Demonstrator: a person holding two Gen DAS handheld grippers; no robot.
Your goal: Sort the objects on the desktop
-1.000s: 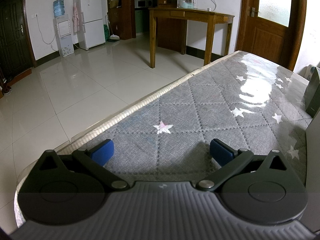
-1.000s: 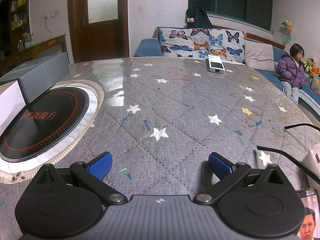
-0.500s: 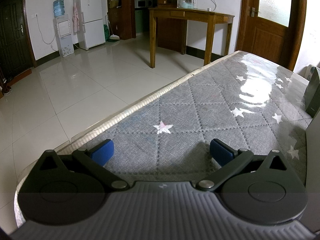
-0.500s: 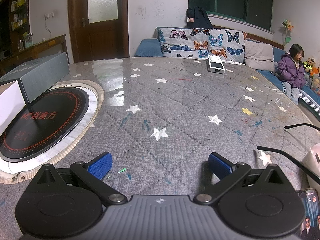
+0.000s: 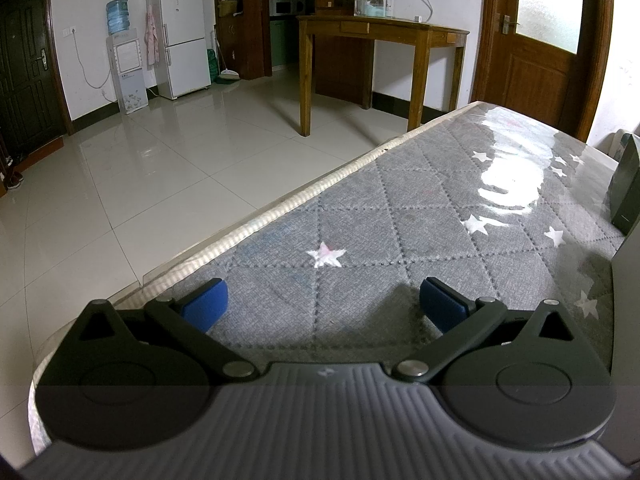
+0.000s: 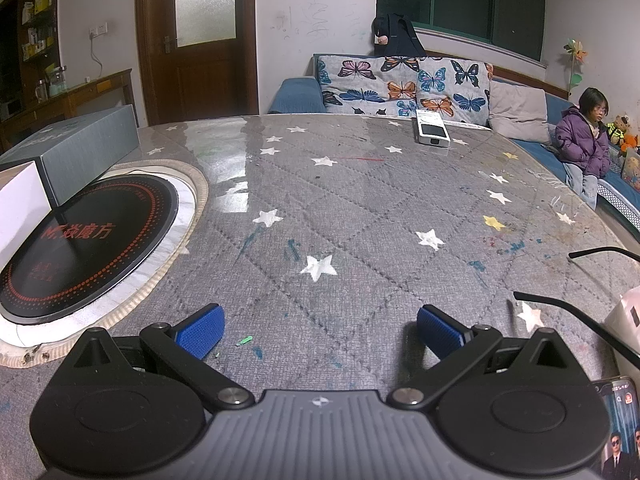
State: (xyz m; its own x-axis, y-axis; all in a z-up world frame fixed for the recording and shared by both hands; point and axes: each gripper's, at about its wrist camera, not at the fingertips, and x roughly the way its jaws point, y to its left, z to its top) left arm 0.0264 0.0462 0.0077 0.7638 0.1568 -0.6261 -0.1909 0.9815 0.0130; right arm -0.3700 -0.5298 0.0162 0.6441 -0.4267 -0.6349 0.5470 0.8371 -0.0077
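A: Where the sorting items lie, list them first.

B: Item one, white device (image 6: 432, 133): flat at the table's far side, near the sofa edge, long axis running away from the right camera. Item two, glasses (image 6: 576, 312): only two dark temple arms show at the right, tips pointing left. Item three, phone (image 6: 618, 428): lower right corner, screen lit, mostly hidden behind the gripper body. Item four, grey box (image 6: 86, 148): far left, long axis running left to right, standing partly on the round black hob (image 6: 80, 240). Item five, white box (image 6: 18, 204): just in front of the grey one, cut off by the frame.

A: Tools?

B: Right gripper (image 6: 320, 330): fingers spread wide, nothing between them, low over the table (image 6: 360, 208). Left gripper (image 5: 322, 304): likewise spread and empty, near the table's left edge.

A: Room?

B: Broad bare star-quilted cloth between hob and glasses. Left view: table edge runs diagonally, tiled floor (image 5: 140, 184) beyond it.
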